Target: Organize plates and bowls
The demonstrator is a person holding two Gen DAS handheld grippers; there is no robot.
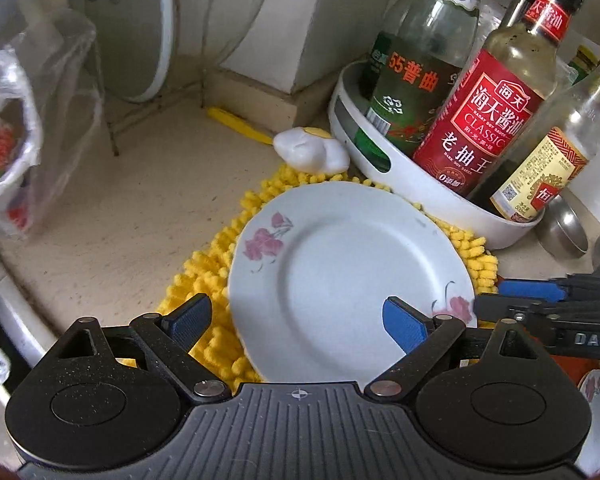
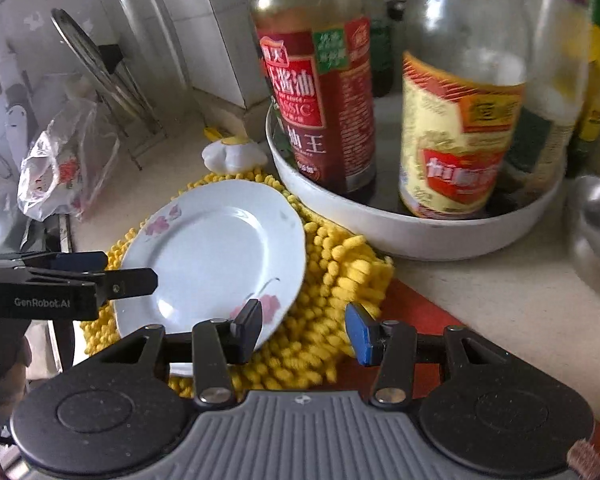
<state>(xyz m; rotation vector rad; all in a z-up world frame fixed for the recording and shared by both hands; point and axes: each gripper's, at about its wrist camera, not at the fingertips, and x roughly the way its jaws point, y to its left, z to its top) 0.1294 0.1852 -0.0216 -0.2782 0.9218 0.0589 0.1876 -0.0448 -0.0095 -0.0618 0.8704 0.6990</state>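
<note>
A white plate with pink flowers (image 1: 352,280) lies on a yellow shaggy mat (image 1: 204,292) on the counter. It also shows in the right wrist view (image 2: 216,256). My left gripper (image 1: 298,322) is open and empty, just above the plate's near edge, its fingers astride the left part of the plate. My right gripper (image 2: 304,330) is open and empty, over the mat at the plate's right edge; in the left wrist view it reaches in from the right (image 1: 540,300). The left gripper appears at the left in the right wrist view (image 2: 100,276).
A white round tray (image 1: 420,184) with several sauce bottles (image 1: 480,112) stands right behind the plate. A white egg-shaped toy (image 1: 310,150) lies behind the mat. A plastic bag (image 1: 16,148) and a rack holding lids (image 1: 148,28) stand left. Steel bowls (image 1: 564,224) sit at right.
</note>
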